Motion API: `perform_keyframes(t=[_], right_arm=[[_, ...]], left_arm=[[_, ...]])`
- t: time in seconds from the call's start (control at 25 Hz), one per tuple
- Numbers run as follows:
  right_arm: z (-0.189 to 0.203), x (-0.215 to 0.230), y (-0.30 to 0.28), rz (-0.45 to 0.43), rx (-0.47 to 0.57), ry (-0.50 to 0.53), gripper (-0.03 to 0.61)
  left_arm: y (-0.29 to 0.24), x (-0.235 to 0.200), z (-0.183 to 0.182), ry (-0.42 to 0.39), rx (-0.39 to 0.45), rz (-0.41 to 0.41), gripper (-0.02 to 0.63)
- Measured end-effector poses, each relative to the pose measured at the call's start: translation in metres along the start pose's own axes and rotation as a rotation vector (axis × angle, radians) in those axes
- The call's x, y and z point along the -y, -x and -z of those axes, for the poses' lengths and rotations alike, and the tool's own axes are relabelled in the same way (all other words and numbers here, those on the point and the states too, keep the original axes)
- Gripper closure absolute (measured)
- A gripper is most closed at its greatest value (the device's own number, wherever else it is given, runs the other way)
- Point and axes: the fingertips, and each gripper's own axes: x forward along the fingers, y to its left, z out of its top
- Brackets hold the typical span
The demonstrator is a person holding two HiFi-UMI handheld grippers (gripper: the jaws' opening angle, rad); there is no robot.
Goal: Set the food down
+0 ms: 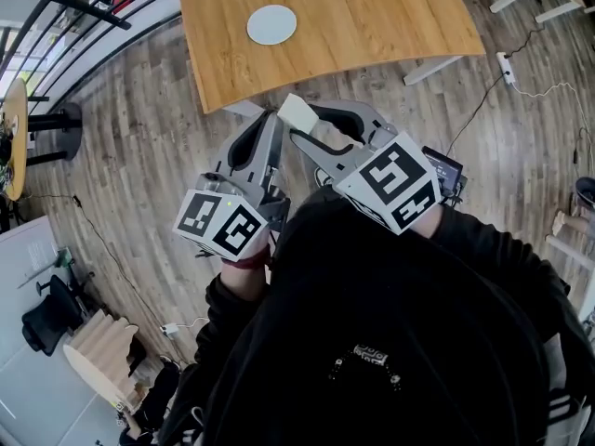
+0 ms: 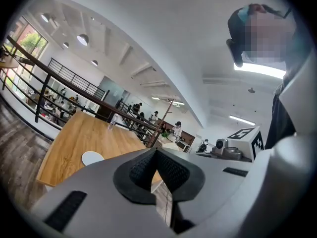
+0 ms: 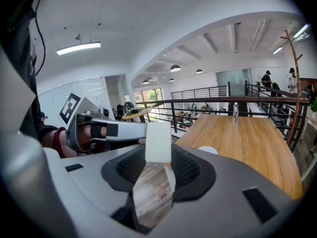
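The food [image 3: 158, 142] is between the two fingertips of the right gripper [image 1: 302, 124], which grasp it at its lower part, so most of it stands out above the dark ribbed pads [image 3: 185, 165]. It is held in the air over the wooden floor [image 1: 139, 128], in front of the person's chest and just before the near edge of the table [image 1: 372, 26]. It is a pale, cream-white block with flat faces and straight edges, without any mark on it, and it stands almost upright in the right gripper view. The left gripper [image 1: 263, 133] is beside it at the left, close but not touching; its fingertips are pressed together and hold nothing. The table top is bare wood except for a round white plate [image 1: 271, 24], which lies well apart from the near edge. A thin cable [image 1: 483, 100] runs over the floor at the right of the table.
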Motion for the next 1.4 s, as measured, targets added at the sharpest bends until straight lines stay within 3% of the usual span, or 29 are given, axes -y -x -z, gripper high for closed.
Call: perform_keyframes(t=[0.24,0.48,1.08,1.4], right_arm=[[-0.014,-0.014,-0.017,-0.011,0.0,0.027,0.408],[-0.017,-0.015,-0.016,-0.002,-0.003,0.066,0.408],[-0.052,-0.015,-0.062,-0.121,0.023,0.107,0.408],[-0.059,0.011,-0.082,-0.156,0.015,0.099,0.408]], left_arm=[[0.008,-0.023,-0.009,0.016,0.029,0.006,0.617],[0.012,-0.019,-0.013,0.002,0.046,0.023,0.617],[0.022,-0.065,-0.047,-0.021,0.082,-0.1,0.617],[0.0,-0.085,-0.054,0.001,0.095,-0.14,0.617]])
